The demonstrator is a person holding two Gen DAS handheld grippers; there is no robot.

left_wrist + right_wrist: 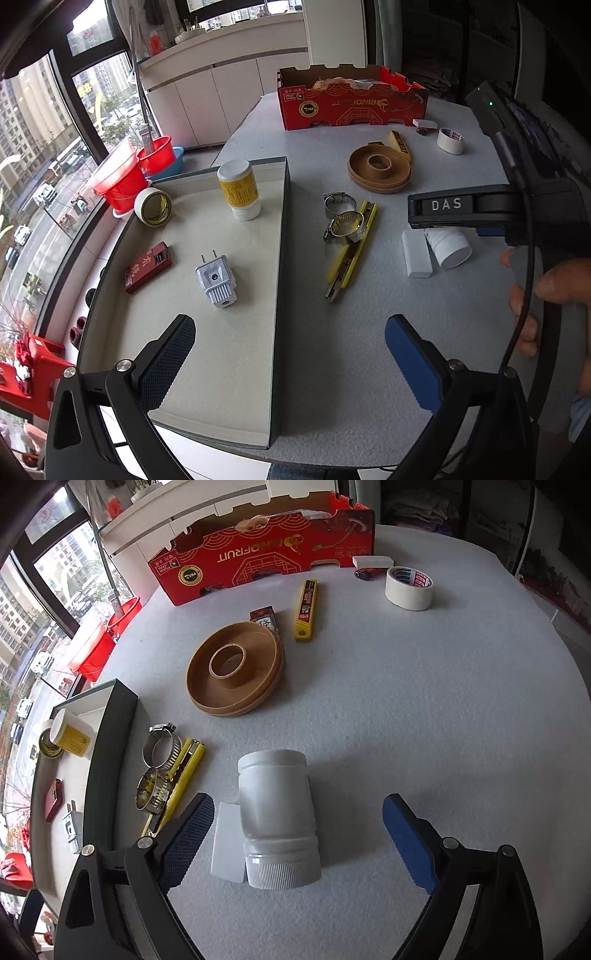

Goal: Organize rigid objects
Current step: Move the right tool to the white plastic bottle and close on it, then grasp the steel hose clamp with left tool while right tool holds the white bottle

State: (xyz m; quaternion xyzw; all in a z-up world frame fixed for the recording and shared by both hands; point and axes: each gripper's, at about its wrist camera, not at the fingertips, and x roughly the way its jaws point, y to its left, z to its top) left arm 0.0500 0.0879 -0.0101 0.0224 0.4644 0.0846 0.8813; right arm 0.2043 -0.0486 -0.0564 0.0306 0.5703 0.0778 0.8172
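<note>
A dark-rimmed tray point(279, 258) holds a yellow-labelled bottle point(238, 188), a tape roll point(153, 205), a red box point(147, 266) and a grey plug point(218, 278). My left gripper point(290, 363) is open and empty, over the tray's right edge. My right gripper point(297, 836) is open around a white jar point(277, 819) that lies on its side, cap toward me, beside a white block point(229, 843). The jar also shows in the left wrist view point(448, 245). The right gripper's body shows there point(461, 210).
Two hose clamps point(159, 760) and a yellow knife point(177, 786) lie beside the tray. A brown ring dish point(236, 668), a yellow blade case point(306, 609), white tape point(408, 587) and a red carton point(266, 554) are farther back. Red buckets point(122, 177) stand beyond the table.
</note>
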